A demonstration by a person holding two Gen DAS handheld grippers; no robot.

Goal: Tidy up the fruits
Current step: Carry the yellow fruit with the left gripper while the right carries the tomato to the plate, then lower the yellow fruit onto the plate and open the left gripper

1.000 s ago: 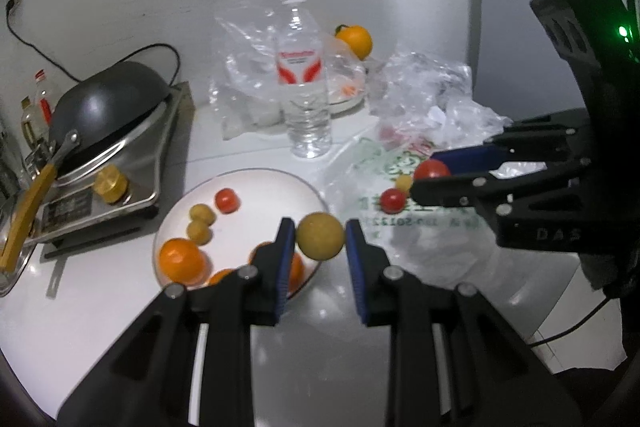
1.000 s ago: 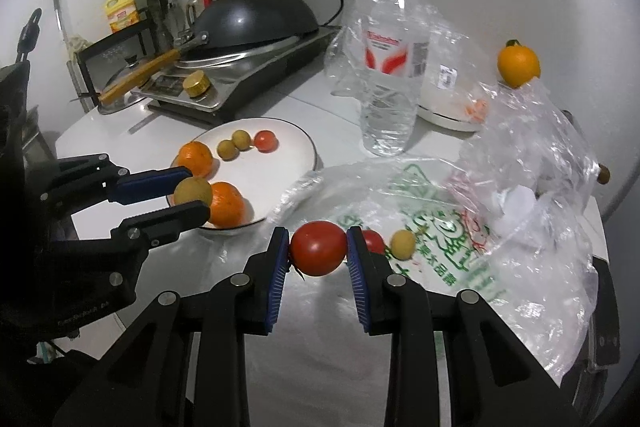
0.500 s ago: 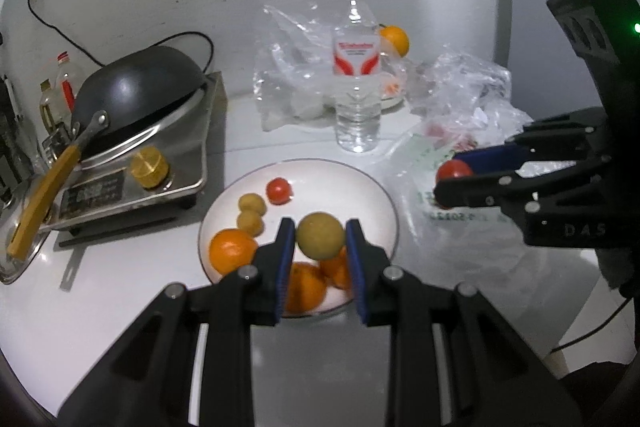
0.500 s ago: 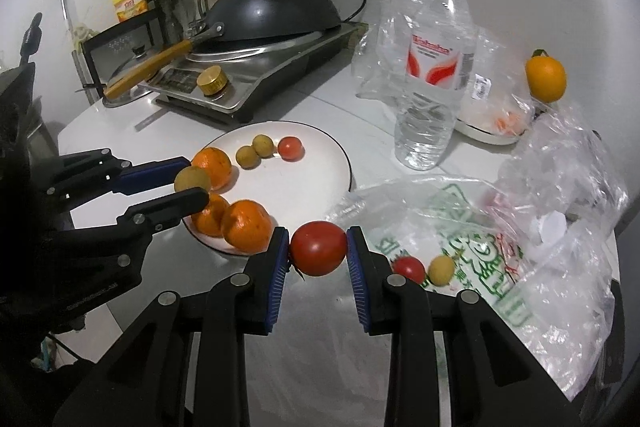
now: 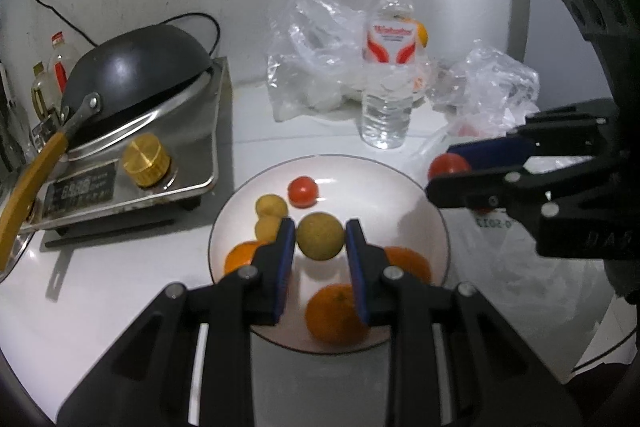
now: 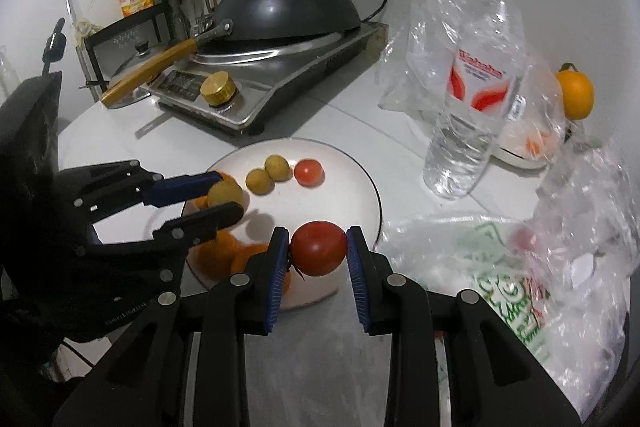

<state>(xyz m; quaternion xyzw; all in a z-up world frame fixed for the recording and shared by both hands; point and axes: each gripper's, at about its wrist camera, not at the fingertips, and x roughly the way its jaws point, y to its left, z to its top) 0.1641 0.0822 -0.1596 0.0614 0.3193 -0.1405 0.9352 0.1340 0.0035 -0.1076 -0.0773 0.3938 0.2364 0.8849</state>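
My left gripper [image 5: 320,239] is shut on a round yellow-green fruit [image 5: 320,235] and hangs over the white plate [image 5: 380,187]. On that plate lie a small red tomato [image 5: 303,191], two small yellow fruits [image 5: 271,206] and several oranges [image 5: 338,313]. My right gripper [image 6: 318,251] is shut on a red tomato [image 6: 318,253] above the plate's [image 6: 352,163] near right rim. In the left wrist view the right gripper [image 5: 448,173] comes in from the right with the tomato [image 5: 448,165]; the right wrist view shows the left gripper [image 6: 224,201] over the plate's left side.
A water bottle [image 5: 387,67] and crumpled clear bags [image 5: 316,59] stand behind the plate. A printed plastic bag [image 6: 500,283] lies to its right with a small tomato [image 6: 524,237] on it. A black wok on a steel cooker [image 5: 132,131] sits at left. An orange [image 6: 576,95] rests at far right.
Both grippers have carried their fruits leftward, from over the plastic bag to over the plate. The plate now sits under the left gripper, and the grips have not changed.
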